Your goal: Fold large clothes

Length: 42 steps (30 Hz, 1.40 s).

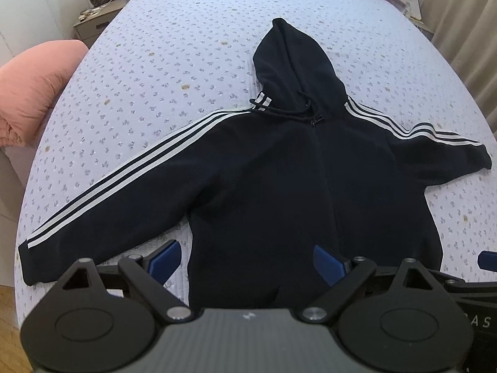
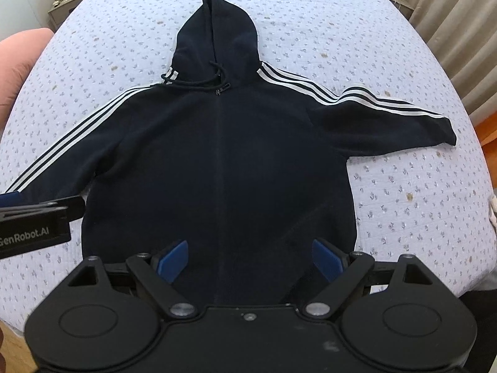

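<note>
Across the centre of both frames, a black zip hoodie [image 1: 279, 180] [image 2: 217, 161] lies flat on the bed [image 1: 155, 62] [image 2: 403, 186], front up, zip closed, hood [image 1: 292, 62] [image 2: 217, 37] pointing to the top of the frame. White stripes run along both sleeves. The sleeve at frame left [image 1: 102, 205] [image 2: 62, 158] stretches straight toward the lower left; the sleeve at frame right [image 1: 441, 152] [image 2: 388, 124] reaches out sideways and looks shorter. The drawcord [image 1: 279, 112] [image 2: 192, 84] lies looped below the hood. I see no container holding anything in either view.

My left gripper [image 1: 248, 261] sits at the bottom of its frame, blue pads [image 1: 164, 261] spread wide apart, over the lower left corner of the hoodie's body; one pad is above the bedcover, the other above black cloth. It holds nothing. I cannot tell whether it touches the fabric. My right gripper [image 2: 250, 259] is likewise spread wide, both pads [image 2: 174, 259] over the hem area, gripping nothing. The left gripper's side also shows at the left edge of the right wrist view [image 2: 34, 220].

The bedcover is pale blue with a small flower print and some brownish spots. A pink cushion [image 1: 34, 90] [image 2: 18, 59] lies at the left edge. A bedside cabinet [image 1: 93, 21] [image 2: 62, 9] carrying small items stands in the upper left, curtains [image 1: 466, 37] [image 2: 459, 31] hang in the upper right, and wooden flooring [image 1: 7, 310] shows at lower left.
</note>
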{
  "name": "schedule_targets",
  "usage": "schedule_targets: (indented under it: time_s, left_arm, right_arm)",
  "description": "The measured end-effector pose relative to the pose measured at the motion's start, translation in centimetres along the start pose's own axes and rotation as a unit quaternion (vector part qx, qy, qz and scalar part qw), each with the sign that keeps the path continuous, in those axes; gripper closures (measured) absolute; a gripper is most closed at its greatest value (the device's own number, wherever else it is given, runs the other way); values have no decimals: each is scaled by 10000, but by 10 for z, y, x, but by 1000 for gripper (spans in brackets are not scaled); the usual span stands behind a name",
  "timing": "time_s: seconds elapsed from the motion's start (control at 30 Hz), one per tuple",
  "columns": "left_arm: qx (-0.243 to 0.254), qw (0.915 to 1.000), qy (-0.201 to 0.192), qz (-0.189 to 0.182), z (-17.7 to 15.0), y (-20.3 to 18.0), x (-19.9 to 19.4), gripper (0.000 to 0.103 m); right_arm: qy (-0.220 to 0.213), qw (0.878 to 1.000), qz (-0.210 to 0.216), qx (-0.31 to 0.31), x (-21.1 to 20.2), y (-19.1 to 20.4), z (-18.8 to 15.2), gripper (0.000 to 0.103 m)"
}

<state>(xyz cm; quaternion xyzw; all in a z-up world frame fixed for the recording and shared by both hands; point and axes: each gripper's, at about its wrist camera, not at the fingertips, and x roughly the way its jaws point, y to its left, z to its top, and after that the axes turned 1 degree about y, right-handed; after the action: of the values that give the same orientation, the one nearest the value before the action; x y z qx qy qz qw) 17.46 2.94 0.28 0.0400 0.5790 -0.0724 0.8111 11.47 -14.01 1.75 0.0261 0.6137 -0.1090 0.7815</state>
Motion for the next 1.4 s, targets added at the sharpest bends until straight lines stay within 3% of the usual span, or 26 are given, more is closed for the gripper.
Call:
schedule_targets:
  time_s: [0.33, 0.73, 0.87, 1.07, 1.23, 1.3, 1.4]
  left_arm:
    - [-496, 9983, 2, 321, -4, -18, -14, 9]
    - [-699, 9961, 186, 508, -10, -64, 2, 9]
    - [-700, 9971, -13, 296, -9, -83, 17, 11]
    - [-709, 9972, 98, 196, 11, -119, 71, 12]
    - [-690, 9974, -65, 181, 28, -154, 117, 12]
    - [-507, 9984, -133, 214, 32, -167, 136, 12]
    - [-33, 9986, -204, 488, 35, -193, 162, 17]
  right_arm:
    - [-219, 9986, 276, -383, 1, -19, 13, 0]
    - [-79, 9956, 663, -658, 33, -56, 23, 0]
    - [-257, 9973, 630, -267, 60, -101, 33, 0]
    - [-275, 9971, 648, 283, 116, -189, 58, 0]
    - [-703, 9943, 620, 515, 159, -259, 78, 1]
    - [-952, 9903, 584, 831, 176, -296, 87, 8]
    - [-1248, 9808, 496, 1411, 203, -358, 95, 8]
